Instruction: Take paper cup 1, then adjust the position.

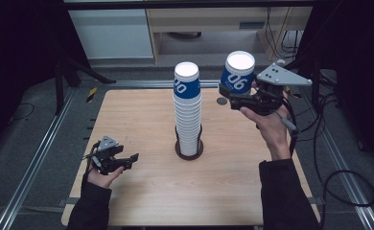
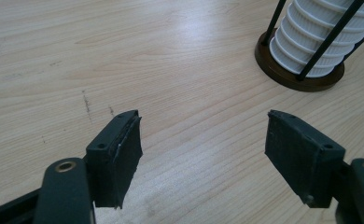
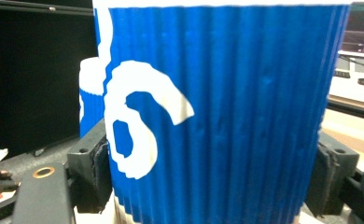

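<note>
We find a pale wooden table (image 1: pixel 146 191) set in a dark room, with cables along its right edge and light cabinets beyond. At its middle stands a tall stack of cups (image 1: pixel 188 120), inverted and nested, in a round brown holder (image 1: pixel 189 152) with thin black uprights.

The right gripper (image 1: pixel 233 98) is clamped on a single blue cup (image 1: pixel 238 72), upside down, held in the air to the right of the stack top and apart from it. In the right gripper view the pads bear on both ribbed sides of this cup (image 3: pixel 227 112).

The left gripper (image 1: pixel 130 162) rests low near the table's left front, well apart from the holder; its jaws stand parted with nothing between them.

We judge the step in hand to be carrying the cup to or from the stack. We advise keeping it upright over the stack's axis, moving slowly, and holding a light squeeze so the wall does not buckle.
</note>
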Motion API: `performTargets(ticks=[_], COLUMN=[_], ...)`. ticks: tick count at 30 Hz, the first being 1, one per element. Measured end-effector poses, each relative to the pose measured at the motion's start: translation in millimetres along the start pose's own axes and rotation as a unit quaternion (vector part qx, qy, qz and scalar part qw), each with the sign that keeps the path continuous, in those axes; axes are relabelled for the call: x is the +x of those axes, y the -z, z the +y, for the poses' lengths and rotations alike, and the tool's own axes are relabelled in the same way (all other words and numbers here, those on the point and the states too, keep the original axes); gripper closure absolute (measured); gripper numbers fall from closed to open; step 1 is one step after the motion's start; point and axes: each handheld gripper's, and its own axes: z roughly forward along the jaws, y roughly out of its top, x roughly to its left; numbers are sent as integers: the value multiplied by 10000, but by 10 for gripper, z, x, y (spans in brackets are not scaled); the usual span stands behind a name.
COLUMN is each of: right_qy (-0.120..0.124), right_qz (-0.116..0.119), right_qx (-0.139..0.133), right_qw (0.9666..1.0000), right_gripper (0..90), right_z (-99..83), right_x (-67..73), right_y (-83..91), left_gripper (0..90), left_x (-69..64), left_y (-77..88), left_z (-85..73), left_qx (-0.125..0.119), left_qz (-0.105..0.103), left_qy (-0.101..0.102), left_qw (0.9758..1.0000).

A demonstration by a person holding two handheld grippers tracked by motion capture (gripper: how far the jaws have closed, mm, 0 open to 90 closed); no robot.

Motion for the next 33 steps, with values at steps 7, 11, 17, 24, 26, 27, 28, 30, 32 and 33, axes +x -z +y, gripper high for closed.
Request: performTargets(ticks=[7,11,17,24,26,27,28,30,32,33], right_qy=[-5,-20,-31,7,1,-6,-7,-42,-74,-62], right_qz=[18,26,159,381,468,510,567,653,755,783], right_qx=[238,344,590,906,982,1009,1059,1148,1209,1270], right_qw=[9997,9994,9981,9952,9941,9936,9928,9912,9898,9888], right_gripper=[202,202,201,200,200,199,200,199,199,199], right_z=[-261,-382,-662,-992,-1084,-1120,-1178,-1267,-1348,-1368], right_x=[-38,-60,-77,-53,-37,-29,-16,5,25,33], right_y=[103,146,206,239,245,245,243,237,222,212], left_gripper=[272,272,270,265,260,259,257,254,252,250], left_x=[26,11,-39,-93,-107,-117,-125,-157,-179,-196], left_y=[21,44,53,64,71,77,80,87,91,93], left_z=[4,21,51,79,89,95,98,108,115,123], left_qx=[-37,-57,-32,-54,-52,-57,-65,-76,-76,-84], left_qz=[-10,-21,-79,-231,-246,-265,-277,-314,-340,-371], left_qy=[47,29,-46,-84,-100,-120,-128,-154,-180,-215], left_qw=[10000,10000,10000,9997,9996,9996,9995,9994,9992,9990])
